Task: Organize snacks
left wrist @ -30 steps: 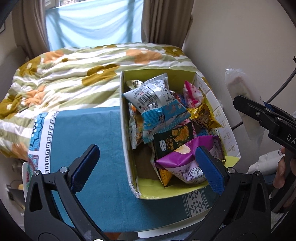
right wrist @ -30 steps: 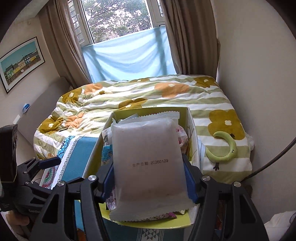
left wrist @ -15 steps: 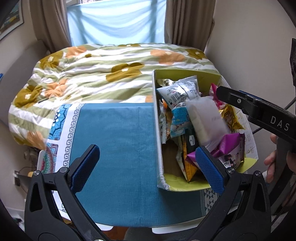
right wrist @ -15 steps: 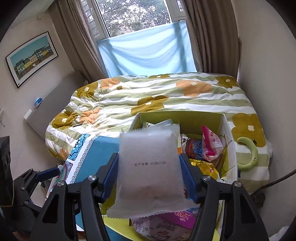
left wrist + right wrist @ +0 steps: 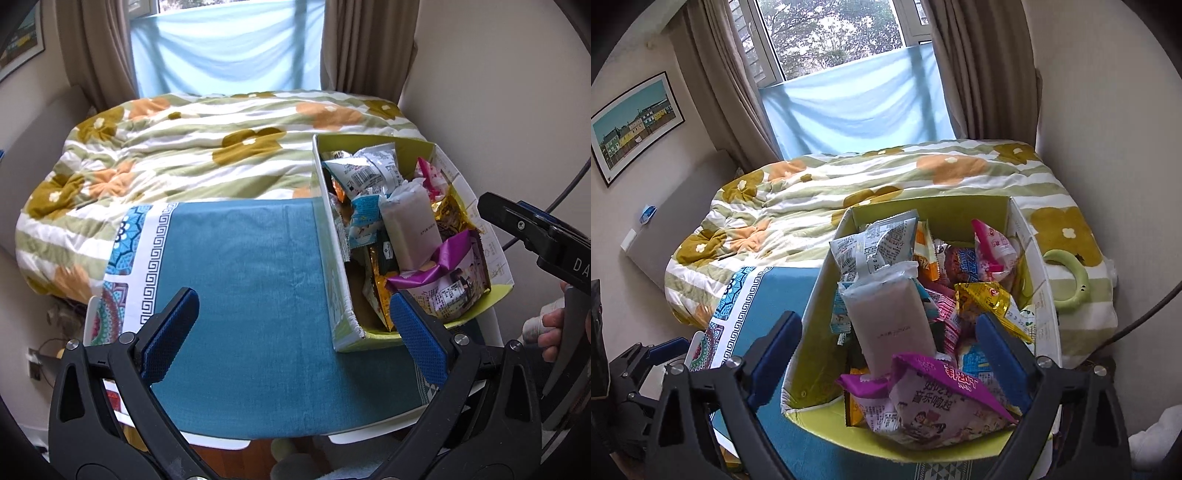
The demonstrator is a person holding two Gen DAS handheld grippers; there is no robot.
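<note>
A yellow-green cardboard box (image 5: 816, 295) (image 5: 327, 236) heaped with several snack packets stands on the blue cloth. A frosted white packet (image 5: 890, 317) (image 5: 410, 229) lies tilted on top of the heap, propped against a purple packet (image 5: 934, 398). My right gripper (image 5: 886, 325) hovers over the box's near end with its jaws opening. The white packet shows between them, but the pads stand clear of it. My left gripper (image 5: 291, 310) is open and empty above the bare cloth left of the box. One finger of the right gripper (image 5: 513, 221) shows at the right edge of the left wrist view.
The blue cloth (image 5: 240, 277) covers a small white table that stands against a bed with a flowered quilt (image 5: 184, 158). A green ring-shaped toy (image 5: 1075, 280) lies on the bed right of the box. A wall stands close on the right.
The right gripper's jaws have spread and let go of the white packet, which now rests in the box. The left gripper has drifted left, away from the box.
</note>
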